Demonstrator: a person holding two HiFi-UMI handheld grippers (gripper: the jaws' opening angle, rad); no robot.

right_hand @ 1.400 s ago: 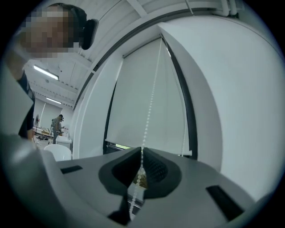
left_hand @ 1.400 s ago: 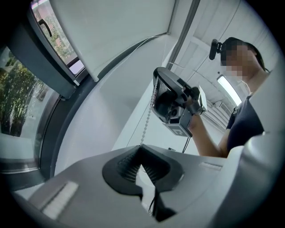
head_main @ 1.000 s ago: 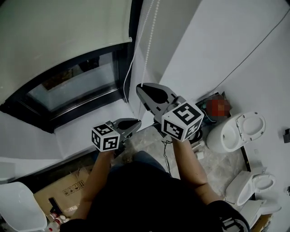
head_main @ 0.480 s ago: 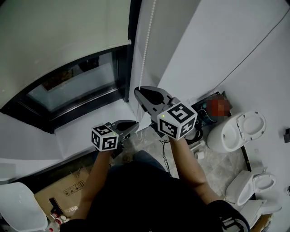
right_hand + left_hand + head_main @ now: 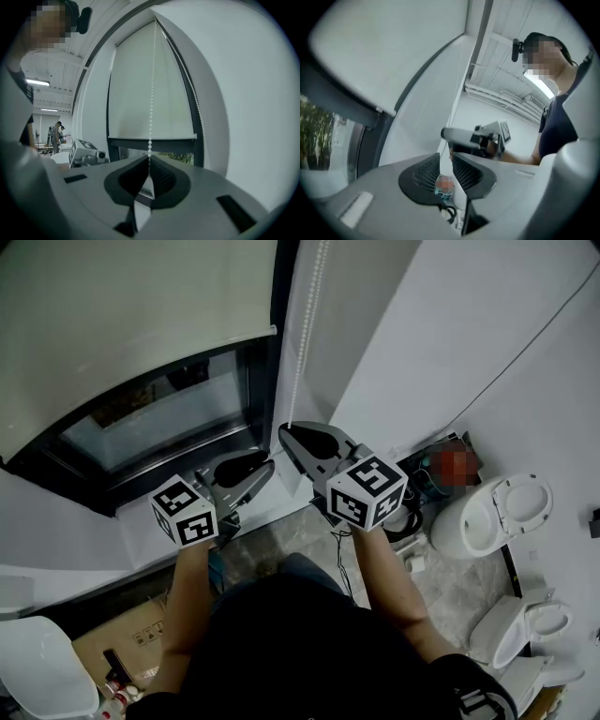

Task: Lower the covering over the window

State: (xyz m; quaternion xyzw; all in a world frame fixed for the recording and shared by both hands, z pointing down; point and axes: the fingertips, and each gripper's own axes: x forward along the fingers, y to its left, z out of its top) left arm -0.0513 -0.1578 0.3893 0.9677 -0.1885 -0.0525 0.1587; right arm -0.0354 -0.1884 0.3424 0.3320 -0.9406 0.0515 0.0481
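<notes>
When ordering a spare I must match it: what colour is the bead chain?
White; the bead chain shows best in the right gripper view.

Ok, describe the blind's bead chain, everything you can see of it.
The bead chain is a thin string of small white beads, plastic by the look. It hangs straight, and in the right gripper view it crosses in front of the pale roller blind. Its lower part runs between the fingers of the right gripper, which are closed on it. A second strand seems to run along the window's right edge.
</notes>
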